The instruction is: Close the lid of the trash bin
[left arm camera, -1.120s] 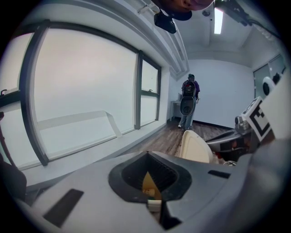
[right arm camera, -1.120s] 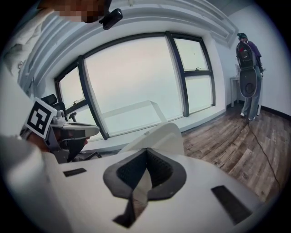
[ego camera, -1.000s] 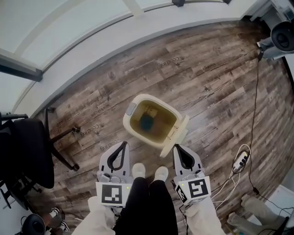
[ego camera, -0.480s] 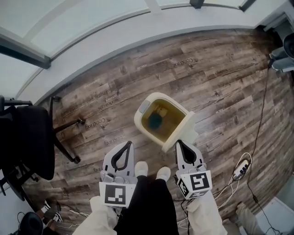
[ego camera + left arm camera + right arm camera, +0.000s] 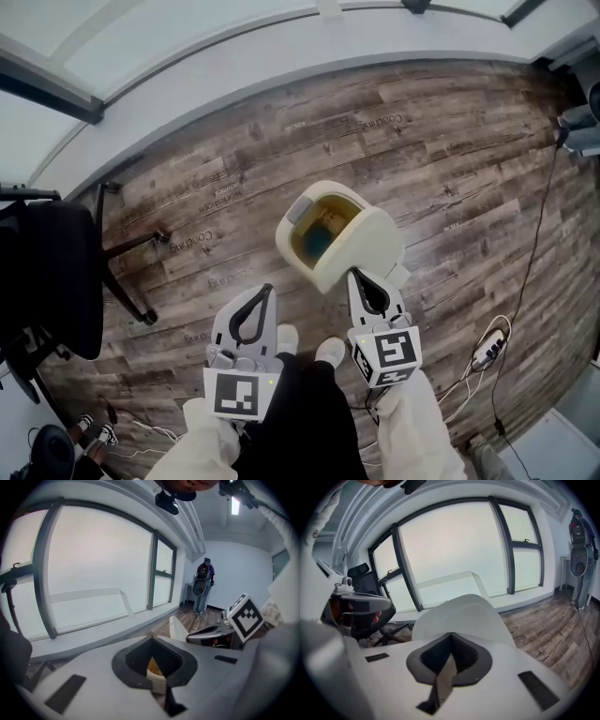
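Note:
A cream trash bin (image 5: pixel 287 240) stands on the wood floor in the head view, something blue and yellow inside it. Its lid (image 5: pixel 364 246) is tilted up and covers the near right half of the opening. My right gripper (image 5: pixel 354 275) is shut, its tips against the lid's outer face. That lid (image 5: pixel 459 613) fills the right gripper view just beyond the closed tips (image 5: pixel 451 634). My left gripper (image 5: pixel 266 291) is shut and holds nothing, short of the bin on its near left. In the left gripper view the bin (image 5: pixel 158 671) shows through the jaw gap.
A black chair (image 5: pixel 56 281) stands at the left. Cables and a power strip (image 5: pixel 487 352) lie on the floor at the right. A low white wall under windows (image 5: pixel 234 66) runs behind the bin. A person (image 5: pixel 203 585) stands far off by the wall.
The lid has swung up from hanging at the bin's near right side to half over the opening. My right gripper has moved forward behind it. The left gripper has barely moved.

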`<state>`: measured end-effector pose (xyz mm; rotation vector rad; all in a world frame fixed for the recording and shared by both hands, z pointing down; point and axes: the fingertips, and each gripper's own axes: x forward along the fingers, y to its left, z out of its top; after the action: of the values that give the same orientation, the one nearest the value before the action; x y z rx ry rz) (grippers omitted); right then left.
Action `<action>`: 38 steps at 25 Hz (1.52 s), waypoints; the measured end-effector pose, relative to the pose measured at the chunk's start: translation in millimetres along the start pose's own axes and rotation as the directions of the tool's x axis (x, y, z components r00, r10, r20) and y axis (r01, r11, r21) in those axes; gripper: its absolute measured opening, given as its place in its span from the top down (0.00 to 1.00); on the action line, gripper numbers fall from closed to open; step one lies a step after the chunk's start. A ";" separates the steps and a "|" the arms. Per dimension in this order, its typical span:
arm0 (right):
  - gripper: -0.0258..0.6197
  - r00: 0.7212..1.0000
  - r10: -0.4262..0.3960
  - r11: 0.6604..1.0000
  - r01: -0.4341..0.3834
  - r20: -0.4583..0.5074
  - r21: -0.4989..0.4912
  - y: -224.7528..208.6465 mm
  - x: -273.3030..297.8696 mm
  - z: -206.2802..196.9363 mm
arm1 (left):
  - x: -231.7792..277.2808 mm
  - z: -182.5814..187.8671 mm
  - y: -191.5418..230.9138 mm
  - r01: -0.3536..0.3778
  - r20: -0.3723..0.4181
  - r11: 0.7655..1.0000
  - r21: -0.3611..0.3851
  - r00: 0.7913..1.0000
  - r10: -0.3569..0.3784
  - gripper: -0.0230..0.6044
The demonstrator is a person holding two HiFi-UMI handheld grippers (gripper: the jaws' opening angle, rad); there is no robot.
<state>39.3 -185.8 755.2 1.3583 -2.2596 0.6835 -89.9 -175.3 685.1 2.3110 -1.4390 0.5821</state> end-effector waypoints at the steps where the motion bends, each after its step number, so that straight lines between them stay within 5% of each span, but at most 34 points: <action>1: 0.92 1.000 0.002 1.000 -0.002 -0.005 -0.004 0.4 3.8 -2.0 | 2.1 -2.2 -0.2 0.000 0.000 1.000 -0.001 1.000 0.000 0.95; 38: 0.92 0.977 -0.019 0.997 0.002 -0.214 -0.078 -12.5 75.8 -73.3 | 27.0 -14.6 12.8 0.009 -0.018 1.000 -0.006 1.000 -0.009 0.95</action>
<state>24.4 -199.0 859.5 1.1980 -2.0848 0.6963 -93.0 -193.8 712.5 2.3008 -1.4196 0.5946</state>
